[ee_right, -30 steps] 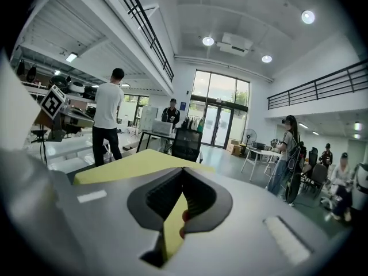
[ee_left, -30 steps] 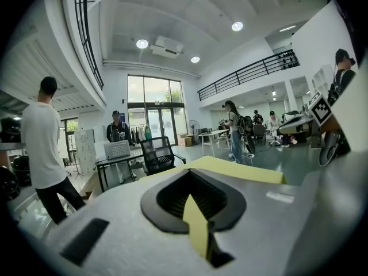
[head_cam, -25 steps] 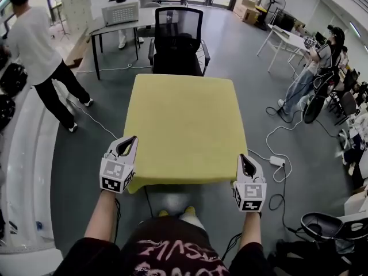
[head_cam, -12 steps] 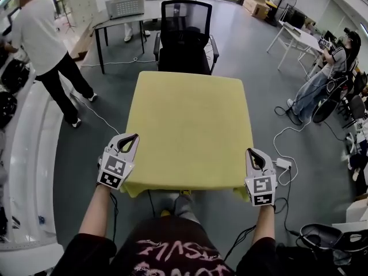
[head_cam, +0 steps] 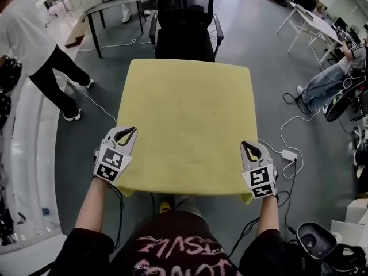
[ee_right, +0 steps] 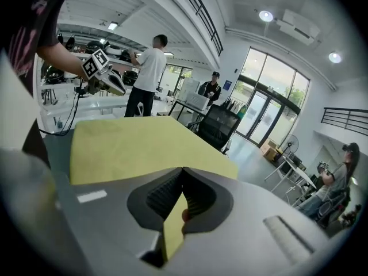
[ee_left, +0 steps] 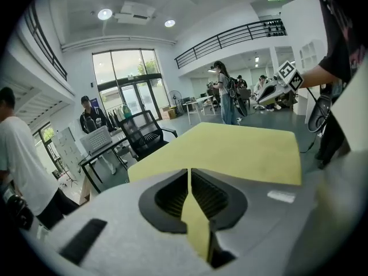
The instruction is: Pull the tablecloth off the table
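Note:
A yellow tablecloth (head_cam: pixel 190 119) covers the small table in front of me. My left gripper (head_cam: pixel 127 130) pinches its near left corner; a strip of yellow cloth (ee_left: pixel 195 223) runs between the pads while the jaws begin opening. On the near right corner, my right gripper (head_cam: pixel 248 144) is shut, with a fold of the cloth (ee_right: pixel 172 229) showing between its pads. In both gripper views the cloth (ee_left: pixel 230 148) (ee_right: pixel 132 145) stretches flat away from the jaws. The table itself is hidden beneath it.
A black office chair (head_cam: pixel 184 22) stands at the table's far side. A person in a white shirt (head_cam: pixel 29 45) stands at the left. Cables and a power strip (head_cam: pixel 286 154) lie on the floor at the right, near a seated person (head_cam: pixel 328 85).
Both grippers stay on the near corners. The cloth's near edge has come a little closer to me and looks stretched flatter between the two grippers.

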Available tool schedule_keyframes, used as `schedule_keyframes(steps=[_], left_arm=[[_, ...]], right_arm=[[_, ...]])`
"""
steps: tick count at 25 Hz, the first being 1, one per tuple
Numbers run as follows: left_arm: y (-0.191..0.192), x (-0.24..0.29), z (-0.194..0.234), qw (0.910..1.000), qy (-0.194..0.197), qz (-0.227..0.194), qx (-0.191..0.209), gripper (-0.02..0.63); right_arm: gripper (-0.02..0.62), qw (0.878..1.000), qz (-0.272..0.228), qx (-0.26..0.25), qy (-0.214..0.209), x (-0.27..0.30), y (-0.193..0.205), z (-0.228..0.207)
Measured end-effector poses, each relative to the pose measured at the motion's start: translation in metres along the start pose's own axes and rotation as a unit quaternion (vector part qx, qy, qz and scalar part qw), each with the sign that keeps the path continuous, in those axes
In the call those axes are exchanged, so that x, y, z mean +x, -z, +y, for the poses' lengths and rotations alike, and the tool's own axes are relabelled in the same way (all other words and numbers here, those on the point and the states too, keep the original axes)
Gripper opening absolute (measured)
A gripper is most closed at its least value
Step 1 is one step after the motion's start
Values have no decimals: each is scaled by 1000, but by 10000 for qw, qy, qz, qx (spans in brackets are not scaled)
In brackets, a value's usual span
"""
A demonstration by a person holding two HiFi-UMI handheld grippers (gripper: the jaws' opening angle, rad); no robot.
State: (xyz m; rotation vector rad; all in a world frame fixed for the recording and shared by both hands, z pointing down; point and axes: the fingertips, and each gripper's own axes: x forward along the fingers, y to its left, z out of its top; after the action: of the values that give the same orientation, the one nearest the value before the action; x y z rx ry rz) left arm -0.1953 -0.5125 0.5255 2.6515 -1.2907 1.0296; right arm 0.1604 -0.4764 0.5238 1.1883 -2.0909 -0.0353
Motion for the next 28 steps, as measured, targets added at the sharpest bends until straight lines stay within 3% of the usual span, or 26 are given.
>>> schedule_keyframes(steps=[10,17,21,28], left_arm=[[49,99,5,9908,726,1058,431,117],[75,145,-7,9706,1447,1668,961,164],[93,170,-14,9579,1846,1972,973,174],[111,198,-9,9417,2139,2297,1215,230]], right_arm=[[91,9909,742,-437,-1039,97,53,-20],[178,9747,1139,-614,-1821,144,89,-16],[195,9646,1317,-826,-2131,167,101,-14],[244,9496,1557,-980,-2537,195,122,-16]])
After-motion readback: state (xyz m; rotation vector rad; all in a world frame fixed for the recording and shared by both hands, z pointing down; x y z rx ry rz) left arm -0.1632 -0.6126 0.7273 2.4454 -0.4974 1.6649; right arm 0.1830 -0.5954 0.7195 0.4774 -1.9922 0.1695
